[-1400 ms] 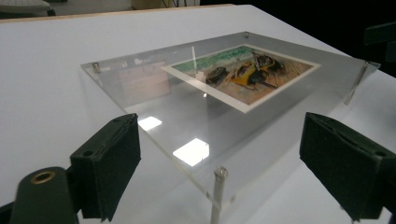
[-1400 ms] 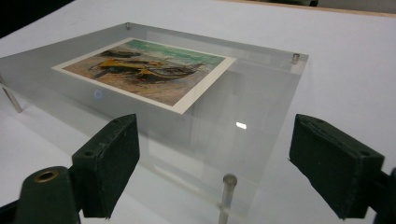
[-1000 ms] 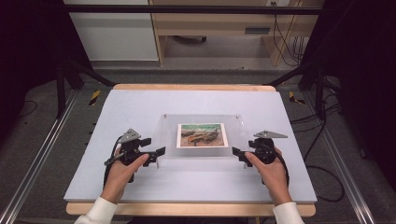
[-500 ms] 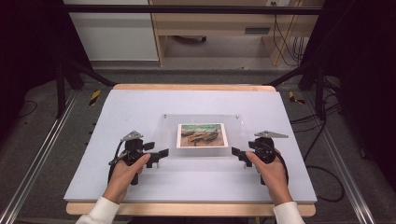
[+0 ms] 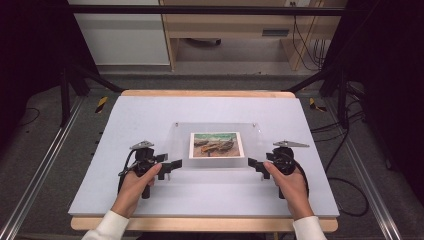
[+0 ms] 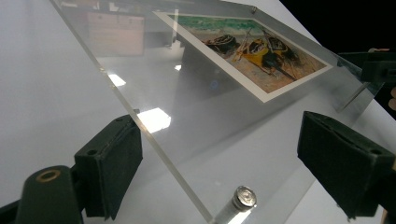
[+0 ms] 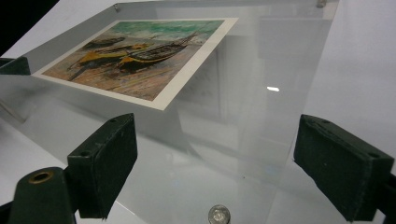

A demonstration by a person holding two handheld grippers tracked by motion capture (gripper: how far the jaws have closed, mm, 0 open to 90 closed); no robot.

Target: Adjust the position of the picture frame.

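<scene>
Both tools' jaws have just been opening; hands barely shifted | clear acrylic frame (image 5: 216, 147) with boat print (image 5: 217, 145), flat on pale matte surface (image 5: 150, 112), metal corner pins | left tool (image 5: 172, 165) spread astride near-left corner, right tool (image 5: 253, 164) spread at near-right corner | open room all round

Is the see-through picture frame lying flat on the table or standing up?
Lying flat. The clear acrylic frame rests on the white table, boat picture facing up, and sits slightly raised on small metal standoffs at its corners.
</scene>
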